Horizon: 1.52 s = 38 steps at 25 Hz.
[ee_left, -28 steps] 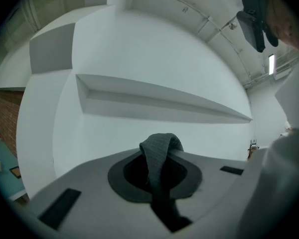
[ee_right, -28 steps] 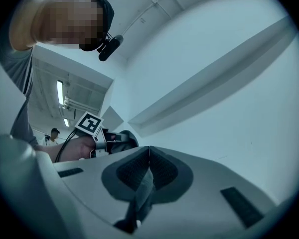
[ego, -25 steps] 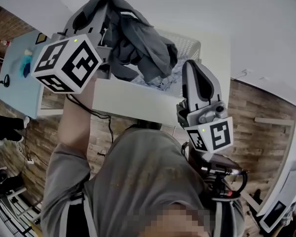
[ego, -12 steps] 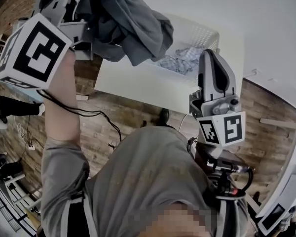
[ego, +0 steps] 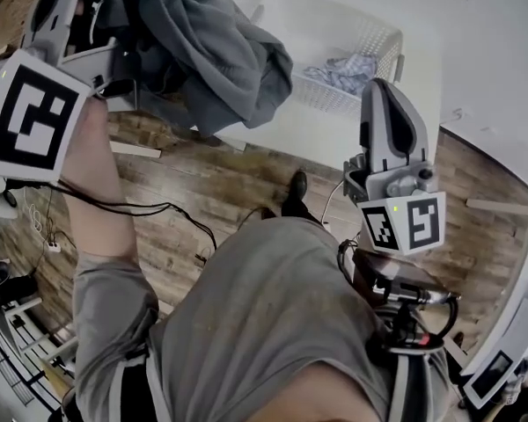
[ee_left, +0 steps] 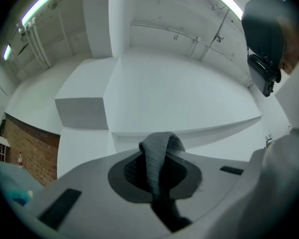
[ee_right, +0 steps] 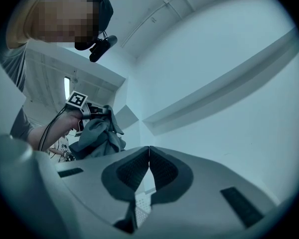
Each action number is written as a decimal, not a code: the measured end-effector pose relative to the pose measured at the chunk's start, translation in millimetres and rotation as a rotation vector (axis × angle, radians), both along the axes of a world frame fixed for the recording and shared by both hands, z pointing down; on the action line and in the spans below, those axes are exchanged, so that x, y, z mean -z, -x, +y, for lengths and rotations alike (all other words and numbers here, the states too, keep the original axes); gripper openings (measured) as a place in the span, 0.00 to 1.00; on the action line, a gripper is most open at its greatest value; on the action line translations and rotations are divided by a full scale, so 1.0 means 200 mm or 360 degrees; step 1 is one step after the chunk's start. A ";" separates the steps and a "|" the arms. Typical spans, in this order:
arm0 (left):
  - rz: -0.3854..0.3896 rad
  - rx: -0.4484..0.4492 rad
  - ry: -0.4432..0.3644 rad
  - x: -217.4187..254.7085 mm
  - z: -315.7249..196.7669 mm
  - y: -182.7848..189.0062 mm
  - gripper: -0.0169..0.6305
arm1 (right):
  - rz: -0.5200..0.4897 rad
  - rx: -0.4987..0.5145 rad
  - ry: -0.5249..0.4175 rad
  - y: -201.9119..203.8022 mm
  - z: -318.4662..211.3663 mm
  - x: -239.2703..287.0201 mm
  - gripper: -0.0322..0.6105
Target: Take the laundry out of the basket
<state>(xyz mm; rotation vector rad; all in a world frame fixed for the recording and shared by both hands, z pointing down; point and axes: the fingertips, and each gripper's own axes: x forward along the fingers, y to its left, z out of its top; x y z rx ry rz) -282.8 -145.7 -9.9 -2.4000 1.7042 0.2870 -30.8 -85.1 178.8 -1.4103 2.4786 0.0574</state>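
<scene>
My left gripper (ee_left: 154, 169) is shut on a fold of a dark grey garment (ee_left: 158, 151). In the head view that garment (ego: 213, 53) hangs bunched at the top left, past the left gripper's marker cube (ego: 28, 117), lifted clear of the basket. The white laundry basket (ego: 370, 35) stands on a white table (ego: 304, 134) at upper right, with light checked laundry (ego: 343, 70) still inside. My right gripper (ego: 385, 93) hovers in front of the basket, jaws shut with nothing between them (ee_right: 148, 154). The right gripper view also shows the grey garment (ee_right: 97, 137) at the left.
A wooden plank floor (ego: 202, 196) lies below the table's near edge, where the person's shoe (ego: 295, 190) shows. A cable (ego: 141, 209) trails from the left arm. White walls and ceiling fill both gripper views.
The left gripper has carried the grey garment up and to the left, away from the basket. The right gripper has shifted a little to the right. More floor now shows.
</scene>
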 end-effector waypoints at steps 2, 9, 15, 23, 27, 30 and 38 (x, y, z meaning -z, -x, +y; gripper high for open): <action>0.0021 -0.0008 0.0015 -0.04 0.06 0.02 0.07 | 0.0013 -0.0002 0.0011 0.01 0.04 -0.01 0.06; -0.0014 0.0026 0.0054 -0.20 0.19 0.08 0.07 | 0.0059 0.0008 0.0041 0.10 0.13 -0.06 0.06; 0.0005 0.0016 0.0152 -0.39 0.16 0.08 0.07 | 0.0091 0.0003 0.0066 0.13 0.16 -0.09 0.06; -0.0030 -0.0002 0.0244 -0.62 0.07 0.04 0.07 | 0.0133 -0.0021 0.0118 0.10 0.12 -0.14 0.06; -0.0037 -0.0028 0.0321 -0.80 -0.01 -0.01 0.07 | 0.0152 -0.0032 0.0162 0.08 0.05 -0.18 0.06; -0.0034 -0.0036 0.0372 -0.95 -0.07 -0.03 0.07 | 0.0162 -0.0030 0.0194 0.08 -0.01 -0.22 0.06; -0.0028 0.0003 0.0509 -1.33 -0.21 -0.05 0.07 | 0.0205 0.0009 0.0283 0.09 -0.16 -0.32 0.06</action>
